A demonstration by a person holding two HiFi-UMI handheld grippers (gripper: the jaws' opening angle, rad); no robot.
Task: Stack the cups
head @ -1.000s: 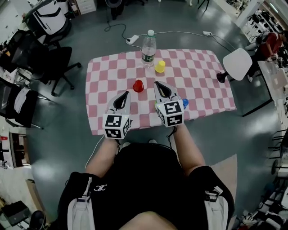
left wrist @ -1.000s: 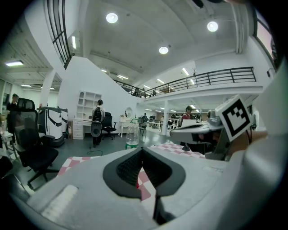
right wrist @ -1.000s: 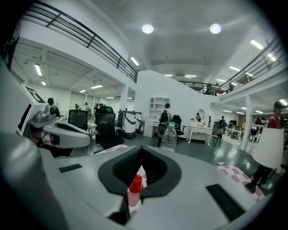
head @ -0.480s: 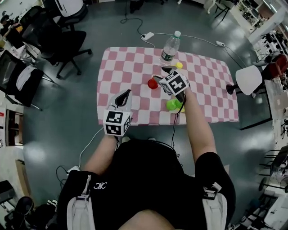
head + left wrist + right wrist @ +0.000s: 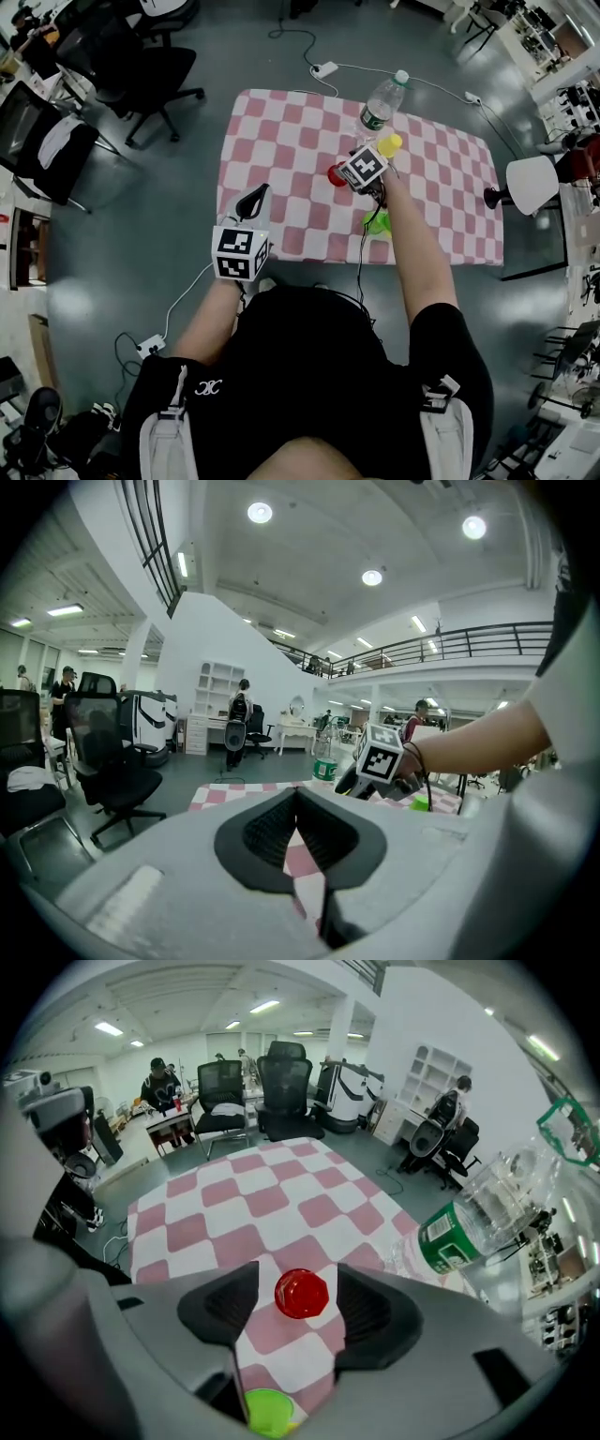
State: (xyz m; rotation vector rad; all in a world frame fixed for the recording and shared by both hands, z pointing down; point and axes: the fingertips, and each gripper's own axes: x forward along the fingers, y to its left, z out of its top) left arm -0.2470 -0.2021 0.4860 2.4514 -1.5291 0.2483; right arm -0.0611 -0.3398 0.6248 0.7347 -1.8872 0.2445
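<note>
right gripper [image 5: 298, 1279]: jaws just opening wide, red cup [image 5: 302, 1294] between, untouched | left gripper [image 5: 298, 803]: jaws closed, empty | descend centred, squeeze gently

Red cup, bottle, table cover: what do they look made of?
Red cup: likely hard plastic, glossy; a bright highlight sits on its top.
Bottle: probably thin clear plastic; you see through it, the walls are ridged, and it has a green printed label.
Table cover: pink-and-white check, matte; it drapes at the edges, so cloth or soft vinyl, can't tell which.

Right gripper [image 5: 301, 1281] downward, jaws freshly opened; left gripper [image 5: 296, 794] jaws together.
</note>
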